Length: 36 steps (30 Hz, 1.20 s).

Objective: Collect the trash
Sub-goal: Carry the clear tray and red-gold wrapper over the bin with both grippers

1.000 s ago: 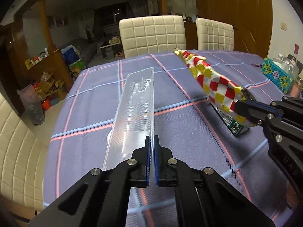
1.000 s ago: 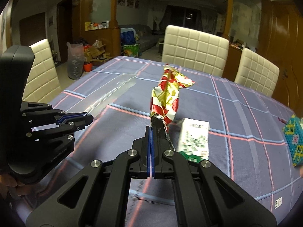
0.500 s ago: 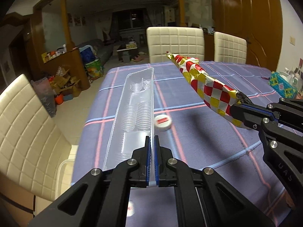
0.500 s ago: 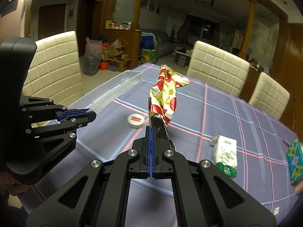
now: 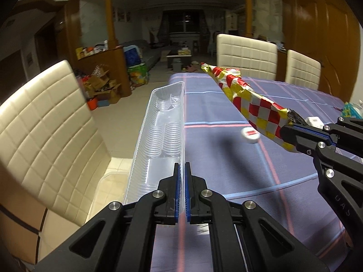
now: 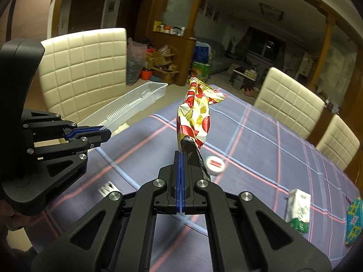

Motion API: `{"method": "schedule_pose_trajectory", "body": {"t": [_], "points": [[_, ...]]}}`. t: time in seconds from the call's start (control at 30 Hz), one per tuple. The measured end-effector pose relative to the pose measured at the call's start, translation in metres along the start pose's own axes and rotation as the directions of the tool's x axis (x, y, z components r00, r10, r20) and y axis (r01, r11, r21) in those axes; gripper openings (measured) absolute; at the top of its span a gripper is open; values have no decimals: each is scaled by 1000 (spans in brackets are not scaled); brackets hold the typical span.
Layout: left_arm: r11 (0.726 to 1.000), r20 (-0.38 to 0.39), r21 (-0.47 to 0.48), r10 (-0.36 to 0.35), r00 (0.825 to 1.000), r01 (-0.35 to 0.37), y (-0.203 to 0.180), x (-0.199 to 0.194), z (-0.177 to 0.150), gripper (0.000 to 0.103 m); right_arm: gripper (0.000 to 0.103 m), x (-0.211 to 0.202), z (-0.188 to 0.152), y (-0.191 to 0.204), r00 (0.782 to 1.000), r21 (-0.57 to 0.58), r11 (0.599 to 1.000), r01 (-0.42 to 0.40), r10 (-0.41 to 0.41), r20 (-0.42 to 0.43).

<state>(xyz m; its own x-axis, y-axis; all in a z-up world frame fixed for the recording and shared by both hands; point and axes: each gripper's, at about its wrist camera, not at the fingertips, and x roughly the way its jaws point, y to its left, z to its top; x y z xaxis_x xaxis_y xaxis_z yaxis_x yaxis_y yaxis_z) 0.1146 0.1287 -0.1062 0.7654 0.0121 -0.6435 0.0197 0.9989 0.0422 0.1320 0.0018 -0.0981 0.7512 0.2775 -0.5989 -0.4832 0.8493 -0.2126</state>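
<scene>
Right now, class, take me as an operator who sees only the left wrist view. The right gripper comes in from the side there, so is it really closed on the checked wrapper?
Observer: Yes. The right wrist view shows the right gripper shut on the dark crumpled end of the wrapper.
Operator: What else is on the table on that side?
Observer: A green and white carton stands upright, to the right of the white cap.
Operator: Is there anything near my own gripper?
Observer: A small black and white tag lies on the tablecloth, just below the left gripper, which holds the clear tray.
</scene>
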Motion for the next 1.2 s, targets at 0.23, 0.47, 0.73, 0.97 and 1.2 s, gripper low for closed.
{"method": "schedule_pose_trajectory", "body": {"t": [0.23, 0.47, 0.73, 0.97, 1.2], "points": [[996, -17, -50, 76, 997, -77, 45, 5, -12, 4, 1, 22, 15, 35, 999, -48, 998, -39, 38, -19], [987, -49, -106, 113, 992, -117, 89, 18, -26, 4, 1, 45, 32, 73, 996, -101, 992, -81, 78, -34], [982, -87, -153, 96, 992, -108, 123, 39, -38, 6, 1, 73, 50, 102, 994, -132, 985, -108, 102, -50], [975, -49, -183, 117, 992, -124, 133, 42, -43, 86, 0, 90, 53, 110, 992, -140, 984, -111, 101, -75], [952, -82, -217, 204, 976, -217, 154, 44, -49, 86, 1, 102, 51, 125, 986, -158, 977, -143, 128, -105]]}}
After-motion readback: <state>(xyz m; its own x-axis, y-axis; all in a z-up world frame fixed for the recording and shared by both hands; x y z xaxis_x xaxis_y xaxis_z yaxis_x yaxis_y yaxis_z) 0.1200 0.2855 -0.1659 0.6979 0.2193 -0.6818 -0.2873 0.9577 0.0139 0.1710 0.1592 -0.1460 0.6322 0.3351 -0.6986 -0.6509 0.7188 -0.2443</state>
